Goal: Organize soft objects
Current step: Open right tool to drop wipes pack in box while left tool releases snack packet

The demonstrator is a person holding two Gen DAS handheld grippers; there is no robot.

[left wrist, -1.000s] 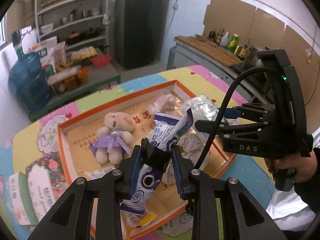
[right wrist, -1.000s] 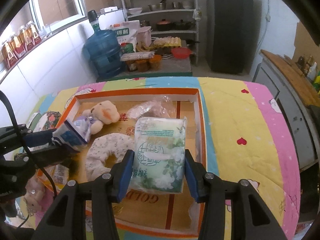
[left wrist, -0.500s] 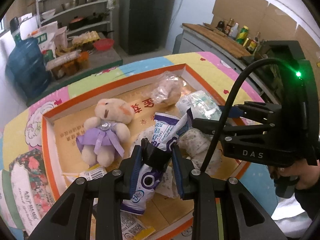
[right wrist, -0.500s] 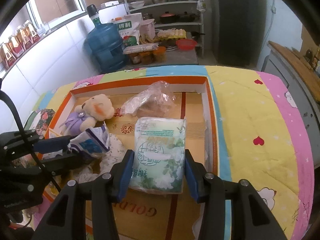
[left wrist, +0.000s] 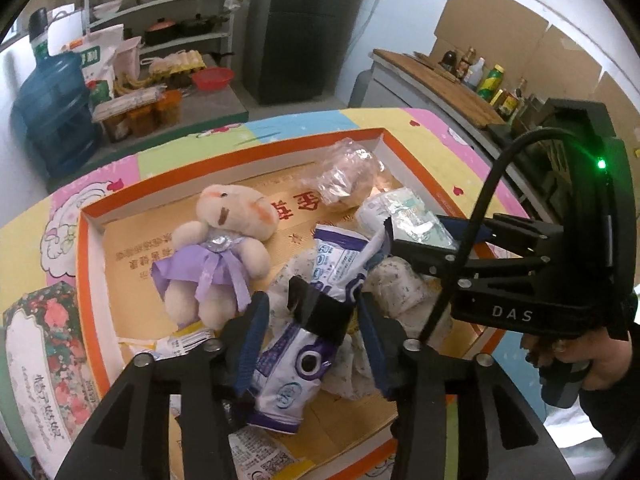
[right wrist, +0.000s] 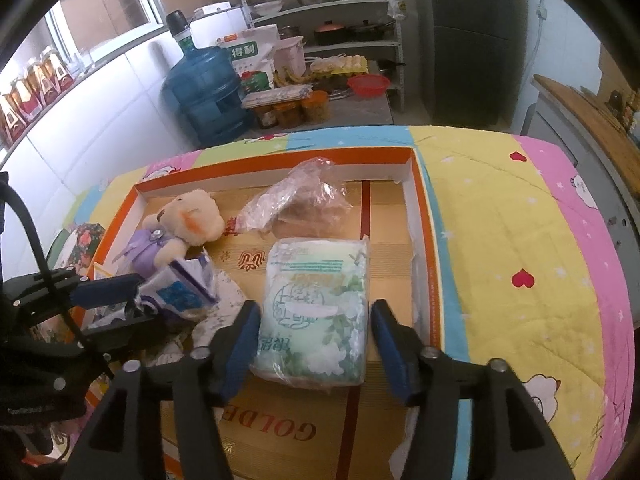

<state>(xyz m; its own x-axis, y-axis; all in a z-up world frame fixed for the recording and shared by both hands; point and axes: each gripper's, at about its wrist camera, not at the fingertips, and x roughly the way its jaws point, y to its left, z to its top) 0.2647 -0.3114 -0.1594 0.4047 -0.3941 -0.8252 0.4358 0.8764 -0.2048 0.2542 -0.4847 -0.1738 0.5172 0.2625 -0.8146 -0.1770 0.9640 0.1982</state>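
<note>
The tabletop (right wrist: 520, 248) has a patchwork cartoon cover. An orange-rimmed box (right wrist: 420, 216) sits right on it. A floral carton (left wrist: 44, 344) lies just beside the box's left wall.

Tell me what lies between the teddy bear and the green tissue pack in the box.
In the right wrist view, the purple-white packet lies between the teddy bear and the green tissue pack, resting on flowered cloth.

left gripper (left wrist: 310, 322): jaws just opened, clear of purple-white packet (left wrist: 312, 328) between them | packet lies in orange tray (left wrist: 90, 280) | plush bear (left wrist: 218, 256) beside it
</note>
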